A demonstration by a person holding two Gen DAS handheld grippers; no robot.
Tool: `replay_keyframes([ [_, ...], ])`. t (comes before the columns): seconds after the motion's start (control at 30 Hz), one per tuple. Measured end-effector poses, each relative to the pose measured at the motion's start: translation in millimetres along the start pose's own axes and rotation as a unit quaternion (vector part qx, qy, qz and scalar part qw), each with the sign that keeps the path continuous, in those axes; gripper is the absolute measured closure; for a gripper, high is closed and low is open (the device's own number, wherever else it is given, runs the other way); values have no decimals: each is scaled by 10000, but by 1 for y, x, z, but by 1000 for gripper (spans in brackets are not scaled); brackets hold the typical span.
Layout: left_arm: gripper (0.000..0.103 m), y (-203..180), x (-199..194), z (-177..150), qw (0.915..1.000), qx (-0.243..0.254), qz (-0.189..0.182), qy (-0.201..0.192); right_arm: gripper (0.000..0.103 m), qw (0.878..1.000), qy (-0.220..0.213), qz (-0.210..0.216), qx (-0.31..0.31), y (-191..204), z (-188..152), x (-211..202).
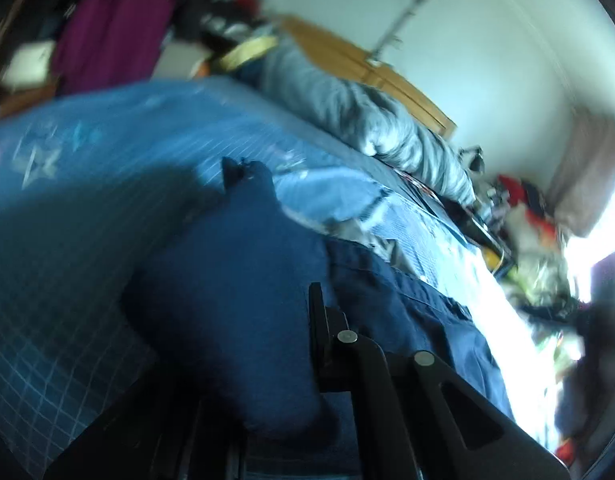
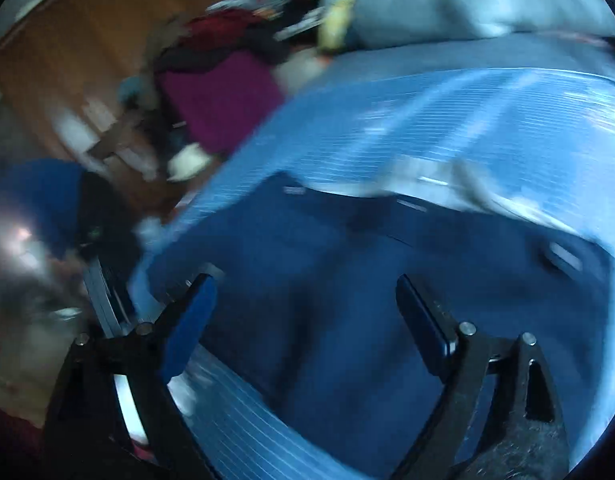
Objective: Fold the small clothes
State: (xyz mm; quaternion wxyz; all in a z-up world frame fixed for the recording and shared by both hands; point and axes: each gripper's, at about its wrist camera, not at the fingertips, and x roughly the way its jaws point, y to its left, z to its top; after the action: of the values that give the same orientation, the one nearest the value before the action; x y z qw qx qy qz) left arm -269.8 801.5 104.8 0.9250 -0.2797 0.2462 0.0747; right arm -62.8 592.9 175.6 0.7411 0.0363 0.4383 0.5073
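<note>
Both wrist views sit low and close over the bed — tilted; both share its blue cover.

Black right tool with blue finger pads.

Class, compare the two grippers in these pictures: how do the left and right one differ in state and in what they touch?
The right gripper has its jaws spread wide and empty; the left gripper appears shut on a bunched fold of the dark blue garment. The right one hovers over the garment lying flat; the left one's jaws are largely hidden by cloth. Both are black and work over the light blue checked bedsheet.
</note>
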Motion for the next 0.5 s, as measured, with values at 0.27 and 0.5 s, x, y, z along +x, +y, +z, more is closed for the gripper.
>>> replay_keyframes([
  [0.27,97,-77,8,-2,9901,1403,-54,46,12,9864,1561,242,-458,38,76,139],
  [0.5,92,-118,31,-11,9792,1973,-342,323,87,9925,1206,-180,0,-23,59,140],
])
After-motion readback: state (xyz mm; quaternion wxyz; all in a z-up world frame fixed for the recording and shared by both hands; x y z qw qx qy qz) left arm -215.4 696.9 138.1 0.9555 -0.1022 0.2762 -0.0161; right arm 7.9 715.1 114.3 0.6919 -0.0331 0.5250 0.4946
